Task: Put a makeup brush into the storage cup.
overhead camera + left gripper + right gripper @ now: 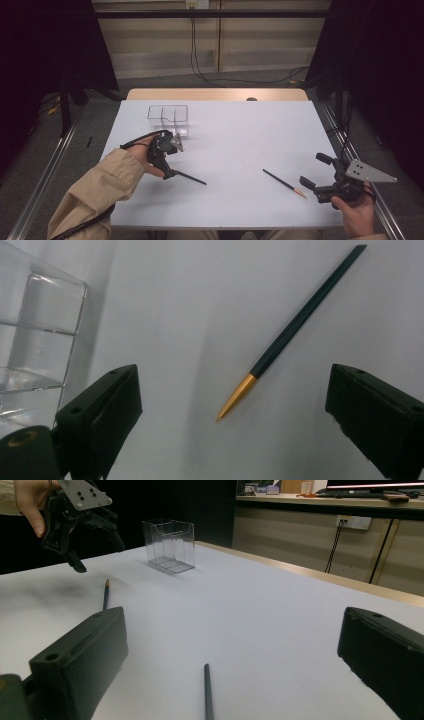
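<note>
Two slim dark pencil-like sticks with gold-coloured pointed tips lie flat on the pale grey table top (235,145). One stick (190,177) lies near the front edge on the left half, and in the left gripper view I see its gold tip (236,398) pointing down toward the space between that gripper's jaws. The other stick (285,183) lies near the front edge on the right half, slanting toward the front right corner with its gold tip at the nearer end. The two sticks are well apart.

My left gripper (170,172) hangs over the near end of the left stick, held in the person's left hand (145,157) with a beige sleeve (95,190) behind it. Its jaws stand wide apart with only bare surface and the stick between them; I cannot tell whether a jaw touches the stick. My right gripper (316,172) sits near the front right corner, just beside the right stick's gold tip, held in the right hand (356,212). Its jaws are also spread wide and hold nothing.

Behind the left gripper, toward the far left corner, stands a clear plastic box with inner dividers (168,118), upright on the surface.
</note>
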`<move>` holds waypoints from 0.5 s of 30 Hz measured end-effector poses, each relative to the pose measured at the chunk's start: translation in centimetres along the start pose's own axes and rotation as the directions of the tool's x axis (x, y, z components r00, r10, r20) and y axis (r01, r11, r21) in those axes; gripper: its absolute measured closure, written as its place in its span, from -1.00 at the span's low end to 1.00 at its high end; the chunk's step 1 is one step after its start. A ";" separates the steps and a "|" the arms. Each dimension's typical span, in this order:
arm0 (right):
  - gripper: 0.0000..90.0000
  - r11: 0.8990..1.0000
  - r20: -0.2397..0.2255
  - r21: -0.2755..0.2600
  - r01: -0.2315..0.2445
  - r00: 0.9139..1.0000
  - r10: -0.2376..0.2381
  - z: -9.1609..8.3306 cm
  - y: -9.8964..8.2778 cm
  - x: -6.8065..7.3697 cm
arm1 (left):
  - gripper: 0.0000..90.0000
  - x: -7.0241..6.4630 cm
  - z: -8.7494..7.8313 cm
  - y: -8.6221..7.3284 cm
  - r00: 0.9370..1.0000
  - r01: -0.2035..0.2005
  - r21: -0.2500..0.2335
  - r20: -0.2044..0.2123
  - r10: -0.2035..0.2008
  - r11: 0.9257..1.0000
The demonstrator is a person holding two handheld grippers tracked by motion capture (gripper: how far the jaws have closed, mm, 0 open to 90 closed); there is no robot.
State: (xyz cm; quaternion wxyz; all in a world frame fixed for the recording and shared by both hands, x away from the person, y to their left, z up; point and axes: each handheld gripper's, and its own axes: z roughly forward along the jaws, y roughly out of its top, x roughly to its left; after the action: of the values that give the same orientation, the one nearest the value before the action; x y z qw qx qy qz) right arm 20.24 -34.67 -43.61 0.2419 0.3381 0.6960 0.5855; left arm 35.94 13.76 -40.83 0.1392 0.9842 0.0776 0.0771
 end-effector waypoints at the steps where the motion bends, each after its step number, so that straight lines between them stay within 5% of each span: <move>1: -1.00 1.000 -0.001 -0.003 0.001 1.000 -0.001 0.0 0.0 0.0 | -0.81 0.0 0.1 0.1 1.000 -0.006 0.006 0.001 0.006 1.000; 15: -1.00 1.000 -0.006 -0.001 -0.003 1.000 0.003 0.0 -0.1 -0.1 | -0.79 0.0 0.6 0.6 0.996 -0.068 0.077 0.059 0.064 0.995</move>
State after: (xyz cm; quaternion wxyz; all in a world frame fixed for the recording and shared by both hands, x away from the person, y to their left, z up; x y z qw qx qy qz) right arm 20.30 -34.76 -43.68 0.2392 0.3371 0.6959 0.5872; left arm 36.18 13.00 -41.25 0.0998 0.9927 0.0441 0.0509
